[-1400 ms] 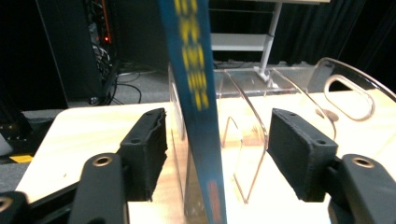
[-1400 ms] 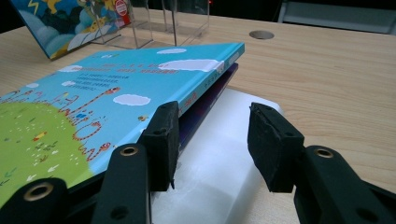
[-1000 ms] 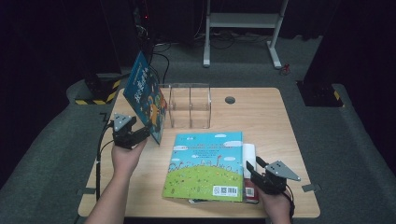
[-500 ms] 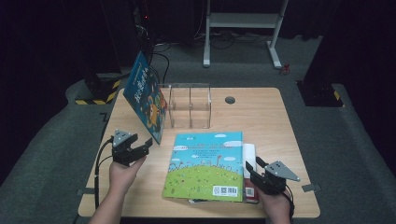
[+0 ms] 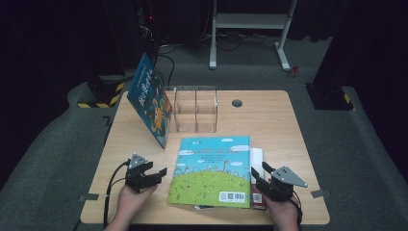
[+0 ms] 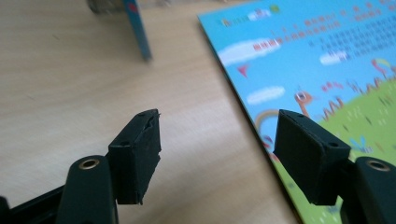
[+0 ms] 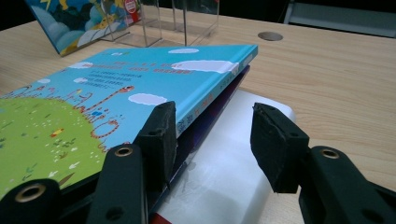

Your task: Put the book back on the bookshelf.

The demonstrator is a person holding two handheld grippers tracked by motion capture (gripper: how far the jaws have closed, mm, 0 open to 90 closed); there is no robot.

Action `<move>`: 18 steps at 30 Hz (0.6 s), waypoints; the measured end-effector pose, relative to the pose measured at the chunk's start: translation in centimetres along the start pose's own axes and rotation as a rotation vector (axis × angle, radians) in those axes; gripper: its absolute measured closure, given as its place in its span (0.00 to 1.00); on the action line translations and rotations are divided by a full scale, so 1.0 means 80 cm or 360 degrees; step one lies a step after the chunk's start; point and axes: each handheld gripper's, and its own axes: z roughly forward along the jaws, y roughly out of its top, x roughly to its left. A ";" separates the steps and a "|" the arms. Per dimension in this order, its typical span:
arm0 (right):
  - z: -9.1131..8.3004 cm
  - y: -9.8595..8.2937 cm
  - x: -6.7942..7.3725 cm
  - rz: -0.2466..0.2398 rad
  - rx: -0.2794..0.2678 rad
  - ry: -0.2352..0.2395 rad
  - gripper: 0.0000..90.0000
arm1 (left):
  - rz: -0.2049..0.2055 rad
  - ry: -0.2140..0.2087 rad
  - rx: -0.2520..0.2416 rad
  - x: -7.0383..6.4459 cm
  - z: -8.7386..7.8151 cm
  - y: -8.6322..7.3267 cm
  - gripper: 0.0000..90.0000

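Lowest in the high view, two hand-held grippers flanking a stack of picture books flat on the wooden table [image 5: 269, 125]. At lower left of that frame, left gripper [image 5: 156, 174], jaws apart and empty, hovering over bare wood just beside the left long edge of the top book [image 5: 214, 171]; in the left gripper view, that blue-and-green cover [image 6: 327, 74] lying to the right of the spread jaws, one jaw overlapping its edge. At lower right, right gripper [image 5: 258, 177], jaws likewise apart and holding nothing, set at the stack's right edge; in the right gripper view, near jaw pressed beside the top book's spine side [image 7: 205, 100], a white book [image 7: 224, 154] beneath, between the jaws. Long axis of the top book running from bottom toward top of the high view. Judged nearer for a grasp: the right gripper, already straddling the stack's edge. Farther up, left of centre, a blue book [image 5: 150, 98] propped tilted against a clear divided stand [image 5: 195, 108].
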 end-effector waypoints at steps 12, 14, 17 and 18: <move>-0.002 0.003 0.014 -0.0026 0.0011 0.0041 0.52 | -0.0058 -0.0182 0.0098 -0.025 0.017 -0.019 0.29; -0.003 0.003 0.017 -0.0028 0.0017 0.0043 0.51 | -0.0052 -0.0192 0.0111 -0.029 0.021 -0.019 0.28; -0.005 0.003 0.023 -0.0024 0.0029 0.0052 0.50 | -0.0045 -0.0204 0.0111 -0.033 0.024 -0.021 0.26; -0.005 0.002 0.025 -0.0021 0.0033 0.0056 0.49 | -0.0040 -0.0203 0.0107 -0.035 0.025 -0.020 0.26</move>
